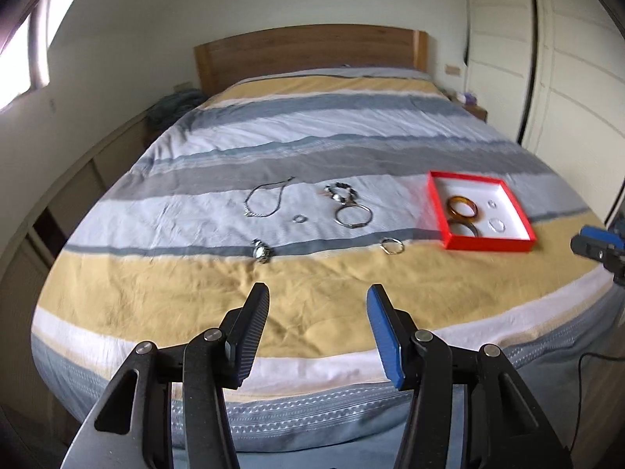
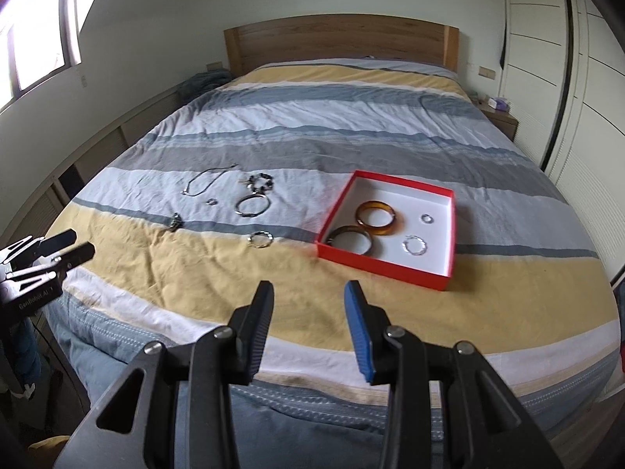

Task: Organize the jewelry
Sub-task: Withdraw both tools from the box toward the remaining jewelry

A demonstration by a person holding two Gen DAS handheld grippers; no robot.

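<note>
A red box (image 1: pixel 484 243) (image 2: pixel 375 262) with a white inside lies on the striped bedspread (image 1: pixel 312 133). It holds an amber bangle (image 1: pixel 450 207) (image 2: pixel 381 232), a dark bangle (image 2: pixel 349 228) and two small silver rings. Left of the box, loose on the bed, lie a chain necklace (image 1: pixel 278 199) (image 2: pixel 195 191), a beaded bracelet (image 1: pixel 343 191) (image 2: pixel 261 183), a large silver bangle (image 1: pixel 353 226) (image 2: pixel 250 215), a small hoop (image 1: pixel 384 248) (image 2: pixel 254 243) and a watch-like piece (image 1: pixel 261 253) (image 2: pixel 175 222). My left gripper (image 1: pixel 318 297) and my right gripper (image 2: pixel 309 293) both hover open over the bed's near edge, with nothing between their fingers.
The wooden headboard (image 1: pixel 308 51) stands at the far end. A white wardrobe (image 2: pixel 566 78) lines the right wall and a nightstand (image 2: pixel 502 117) sits beside it. Low cabinets run under the window on the left. A cable hangs at the bed's right corner (image 1: pixel 593 359).
</note>
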